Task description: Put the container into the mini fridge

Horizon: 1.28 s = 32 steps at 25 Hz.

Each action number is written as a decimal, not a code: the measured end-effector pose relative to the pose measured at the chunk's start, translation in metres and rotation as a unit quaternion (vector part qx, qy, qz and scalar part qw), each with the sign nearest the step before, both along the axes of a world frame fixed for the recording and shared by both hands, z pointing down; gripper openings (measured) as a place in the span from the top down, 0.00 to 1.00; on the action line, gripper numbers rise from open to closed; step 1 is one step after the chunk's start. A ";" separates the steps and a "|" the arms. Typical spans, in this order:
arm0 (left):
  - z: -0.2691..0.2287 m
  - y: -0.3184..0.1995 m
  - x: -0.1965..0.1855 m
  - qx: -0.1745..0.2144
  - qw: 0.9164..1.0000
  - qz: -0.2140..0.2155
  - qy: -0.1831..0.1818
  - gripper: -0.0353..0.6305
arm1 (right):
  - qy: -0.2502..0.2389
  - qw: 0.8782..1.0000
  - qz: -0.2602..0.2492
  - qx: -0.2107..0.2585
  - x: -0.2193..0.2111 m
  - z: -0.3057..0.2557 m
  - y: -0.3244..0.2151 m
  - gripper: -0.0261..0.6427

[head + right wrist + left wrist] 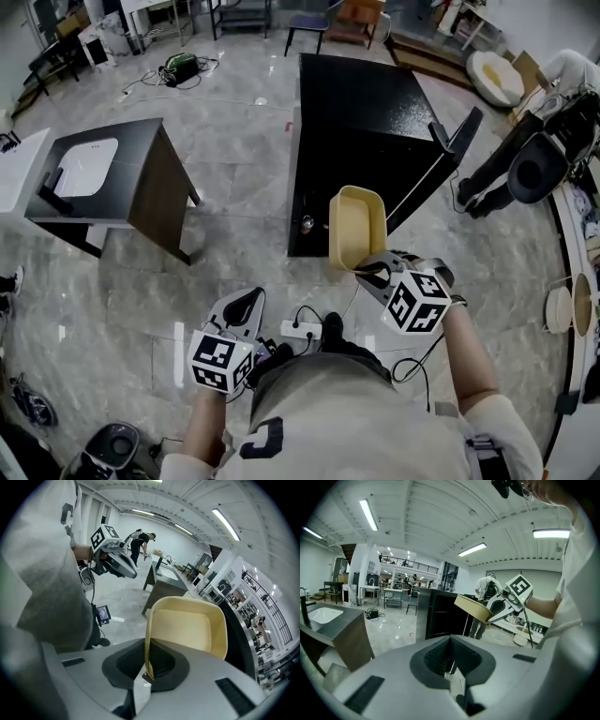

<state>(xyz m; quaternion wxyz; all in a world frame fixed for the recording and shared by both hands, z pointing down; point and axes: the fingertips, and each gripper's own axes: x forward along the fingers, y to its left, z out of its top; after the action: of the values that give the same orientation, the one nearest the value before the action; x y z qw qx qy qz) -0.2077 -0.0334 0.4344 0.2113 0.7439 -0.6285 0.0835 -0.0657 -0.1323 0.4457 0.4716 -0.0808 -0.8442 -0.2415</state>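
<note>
Right now you are gripping the yellow container (356, 225) by its near wall, your right gripper (373, 272) clamping it, tilted on edge, just near of the black mini fridge (361, 103); your left gripper (246, 302) is hanging closed, empty.

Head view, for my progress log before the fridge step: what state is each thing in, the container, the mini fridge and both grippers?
yellow container: empty, tipped on edge, held by its rim, not yet in the fridge.
mini fridge: open, door swung out to the side.
right gripper: shut on the yellow container's rim.
left gripper: shut, nothing between its jaws.
</note>
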 end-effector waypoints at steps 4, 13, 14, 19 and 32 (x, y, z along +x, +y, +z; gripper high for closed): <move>0.006 -0.023 0.016 -0.013 1.000 -0.003 -0.001 0.88 | 0.014 1.000 -0.009 0.019 0.005 0.010 -0.047 0.92; 0.025 -0.059 0.046 -0.044 0.999 -0.002 0.001 0.88 | 0.036 0.998 -0.031 0.048 0.009 0.029 -0.126 0.92; 0.027 -0.061 0.049 -0.048 0.999 -0.002 0.002 0.88 | 0.036 0.998 -0.032 0.046 0.008 0.030 -0.130 0.92; 0.031 -0.072 0.064 -0.054 0.999 0.008 0.000 0.88 | 0.034 0.997 -0.039 0.054 0.005 0.033 -0.149 0.91; 0.026 -0.087 0.063 -0.058 0.998 0.011 -0.016 0.88 | 0.052 0.995 -0.062 0.061 -0.027 0.042 -0.188 0.91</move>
<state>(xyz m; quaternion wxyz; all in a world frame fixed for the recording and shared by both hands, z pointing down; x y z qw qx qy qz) -0.1449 -0.1209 0.4601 0.2432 0.7356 -0.6179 0.1336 -0.0924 -0.3200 0.4874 0.5029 -0.1166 -0.7957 -0.3169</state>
